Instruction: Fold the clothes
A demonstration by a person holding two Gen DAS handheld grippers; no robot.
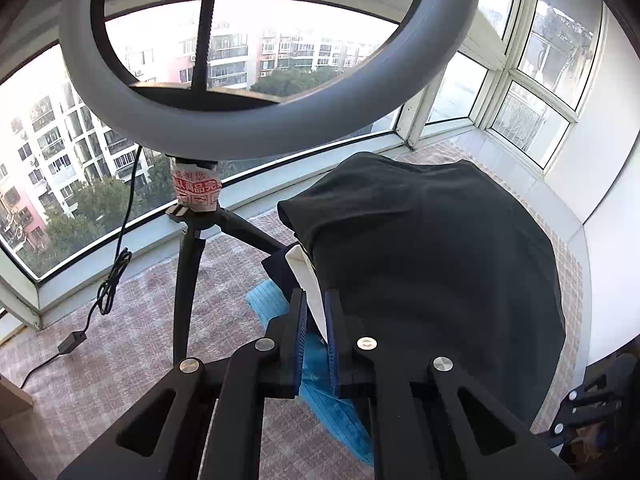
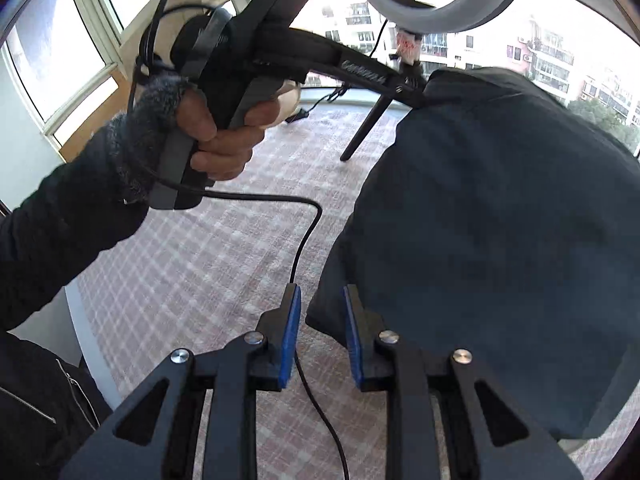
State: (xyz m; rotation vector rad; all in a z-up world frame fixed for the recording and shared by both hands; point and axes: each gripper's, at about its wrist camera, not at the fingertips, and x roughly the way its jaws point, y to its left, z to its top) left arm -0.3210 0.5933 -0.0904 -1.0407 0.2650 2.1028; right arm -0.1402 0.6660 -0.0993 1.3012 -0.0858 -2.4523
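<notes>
The left gripper (image 1: 316,308) is clenched on the edge of a dark garment (image 1: 432,264), and a white inner strip (image 1: 310,280) of the cloth goes between its 2 blue pads (image 1: 332,320). The garment hangs lifted above the table, filling the left wrist view from 12 o'clock to 4 o'clock of the gripper. Under it, at 6 o'clock, a blue cloth (image 1: 328,400) lies on the pink checked tablecloth (image 1: 132,320). At 10 o'clock stands a ring light (image 1: 256,128) on a black tripod (image 1: 188,280), with its cable (image 1: 116,276) falling on the table near the window (image 1: 60,184).

In the right wrist view the right gripper (image 2: 322,320) has its jaws a little apart. The lower edge of the same dark garment (image 2: 500,240) comes to its right pad (image 2: 352,328), but I cannot tell if the pads press it. The garment fills the view from 12 o'clock to 4 o'clock. At 10 o'clock a hand (image 2: 224,140) in a dark sleeve (image 2: 80,208) holds the handle of the other gripper, and a black cable (image 2: 304,232) runs from it down between the fingers of the right gripper.
</notes>
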